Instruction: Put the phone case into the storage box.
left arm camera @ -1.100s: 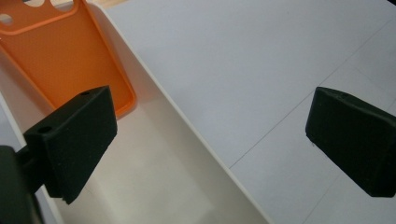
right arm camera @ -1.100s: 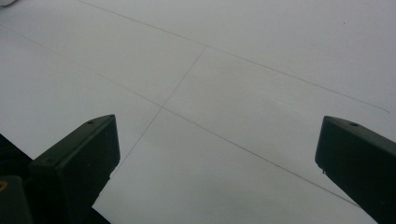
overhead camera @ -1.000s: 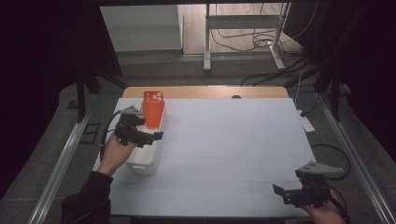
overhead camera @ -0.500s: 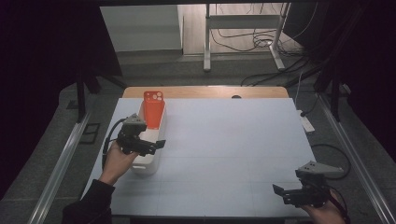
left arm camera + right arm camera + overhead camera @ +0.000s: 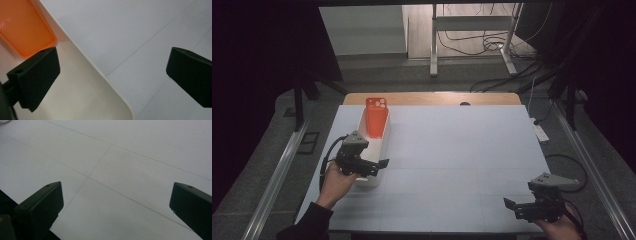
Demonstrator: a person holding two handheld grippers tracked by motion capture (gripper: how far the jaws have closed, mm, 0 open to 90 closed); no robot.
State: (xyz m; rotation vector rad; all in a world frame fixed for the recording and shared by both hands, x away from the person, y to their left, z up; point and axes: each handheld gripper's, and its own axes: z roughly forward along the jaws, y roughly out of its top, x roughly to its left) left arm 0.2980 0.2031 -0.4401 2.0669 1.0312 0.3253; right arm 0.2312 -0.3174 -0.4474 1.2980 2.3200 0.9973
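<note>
An orange phone case [image 5: 376, 118] stands tilted in the far end of a long white tray [image 5: 379, 144] at the table's left. My left gripper [image 5: 379, 166] hovers open over the tray's near end, holding nothing. In the left gripper view the orange case [image 5: 23, 27] lies beyond the left jaw, and the tray's cream rim [image 5: 100, 82] runs between the wide-apart jaws. My right gripper [image 5: 514, 206] stands open near the front right edge of the table, over bare white surface [image 5: 120, 170].
The white table top [image 5: 462, 150] has a wooden strip [image 5: 432, 98] along its far edge. Metal rails run down both sides. Cables and a metal stand [image 5: 472, 45] sit on the floor behind the table.
My left gripper has drawn back toward the near end of the tray, away from the orange case, which stays standing in the tray. The right gripper has not moved.
</note>
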